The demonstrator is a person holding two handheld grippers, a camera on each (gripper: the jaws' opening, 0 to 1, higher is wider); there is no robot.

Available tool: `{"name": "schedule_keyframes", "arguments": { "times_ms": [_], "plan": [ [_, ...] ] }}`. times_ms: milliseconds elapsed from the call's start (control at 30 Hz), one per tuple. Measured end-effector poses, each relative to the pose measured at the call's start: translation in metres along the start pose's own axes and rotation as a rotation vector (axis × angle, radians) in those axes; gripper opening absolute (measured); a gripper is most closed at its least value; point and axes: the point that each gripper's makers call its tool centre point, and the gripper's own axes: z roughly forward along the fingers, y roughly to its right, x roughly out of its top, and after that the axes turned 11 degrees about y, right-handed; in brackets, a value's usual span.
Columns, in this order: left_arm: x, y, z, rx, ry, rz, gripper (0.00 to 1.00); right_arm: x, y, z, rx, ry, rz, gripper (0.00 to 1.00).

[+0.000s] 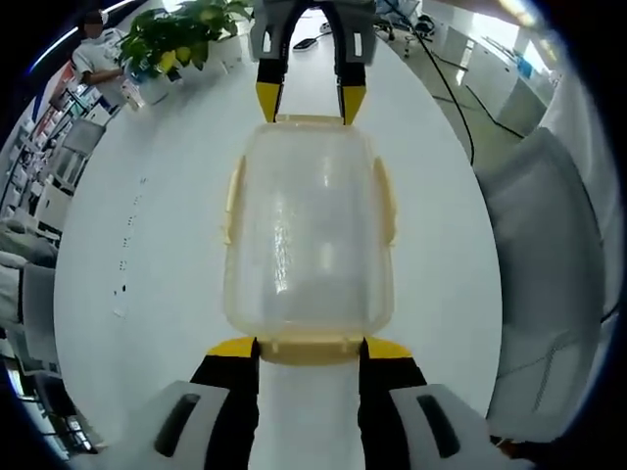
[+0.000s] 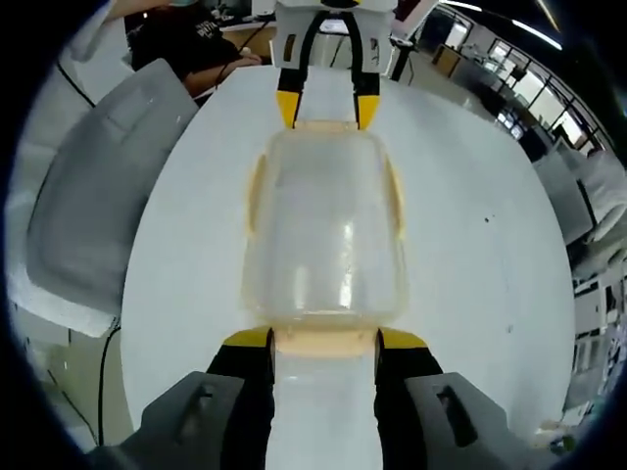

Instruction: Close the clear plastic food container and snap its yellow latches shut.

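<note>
The clear plastic container (image 1: 309,230) sits flat on the smooth white worktop (image 1: 147,255), between the two tools, which face each other from opposite ends. Its body is translucent, rectangular with rounded corners, and slightly glossy; the lid is seated on top. Pale yellow latches (image 1: 233,201) run along the long sides, and further yellow latches lie at the short ends.

In the left gripper view, the left tool (image 1: 309,350) rises from the bottom edge: black jaws with yellow tips, parted about as wide as the near end latch, with the tips at either side of that latch. Whether they press on it cannot be told. The right tool (image 1: 311,103) stands at the far end, its yellow tips flanking the far latch in the same way.

In the right gripper view, the container (image 2: 326,235) appears from the opposite end, with the right tool (image 2: 324,341) at the near latch and the left tool (image 2: 327,110) at the far one.

A grey moulded chair (image 2: 98,196) stands beside the worktop.
</note>
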Motion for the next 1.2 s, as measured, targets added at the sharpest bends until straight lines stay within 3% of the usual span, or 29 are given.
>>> {"name": "schedule_keyframes", "arguments": {
  "times_ms": [400,767,1200],
  "plan": [
    [0.025,-0.001,0.031,-0.036,-0.006,-0.011,0.33,-0.039,-0.002,-0.008,0.033,-0.012,0.034,0.36],
    [0.022,0.000,0.041,-0.059,-0.037,-0.021,0.33,-0.047,-0.003,-0.002,0.059,-0.014,0.048,0.36],
    [0.017,0.006,0.041,-0.087,-0.063,-0.051,0.33,-0.043,-0.010,0.002,0.100,-0.021,0.060,0.36]
  ]
}}
